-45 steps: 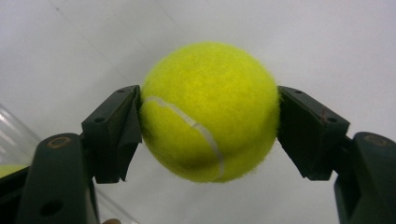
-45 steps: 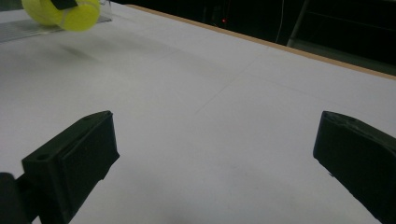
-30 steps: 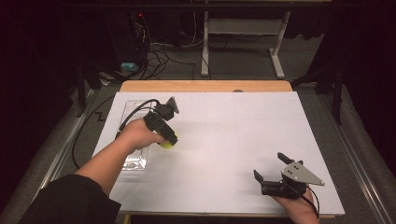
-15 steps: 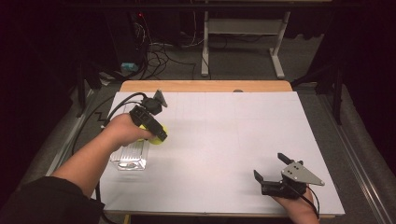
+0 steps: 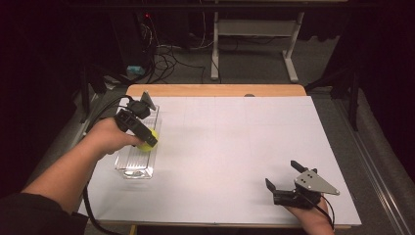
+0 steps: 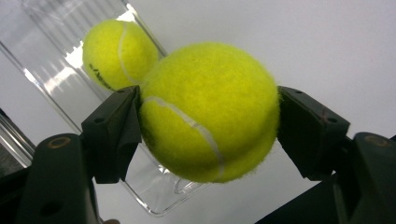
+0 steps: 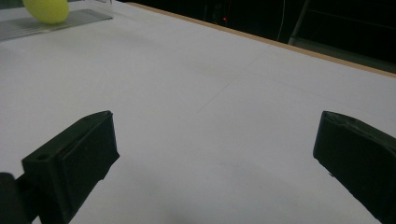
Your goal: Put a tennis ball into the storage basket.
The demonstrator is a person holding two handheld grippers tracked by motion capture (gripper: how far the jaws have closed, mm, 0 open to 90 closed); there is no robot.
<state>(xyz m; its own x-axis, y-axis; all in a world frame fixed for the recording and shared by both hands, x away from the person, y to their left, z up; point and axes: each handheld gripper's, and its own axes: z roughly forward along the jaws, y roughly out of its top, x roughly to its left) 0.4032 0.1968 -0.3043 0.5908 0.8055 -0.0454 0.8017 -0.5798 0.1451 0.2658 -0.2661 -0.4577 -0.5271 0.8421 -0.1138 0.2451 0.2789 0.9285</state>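
Observation:
My left gripper (image 5: 145,138) is shut on a yellow tennis ball (image 5: 148,142), with a black pad pressed on each side of the ball (image 6: 210,109). It hangs just above a clear plastic container (image 5: 136,164) lying at the left of the white table (image 5: 235,132). A second tennis ball (image 6: 119,53) lies inside the container (image 6: 51,70), beyond the held one. At the table's front right, my right gripper (image 5: 281,173) rests open with nothing between its jaws; in its own view the gripper (image 7: 215,154) faces bare white table, with the ball (image 7: 46,9) far off at the top left.
A wooden strip (image 5: 215,90) runs along the table's far edge. Beyond it the dark floor holds cables (image 5: 166,51) and a white metal stand (image 5: 254,29). A black cable (image 5: 100,110) trails off the left gripper past the table's left side.
The left hand has carried the ball to the left and slightly up, from beside the container to above it. The right gripper has stayed put.

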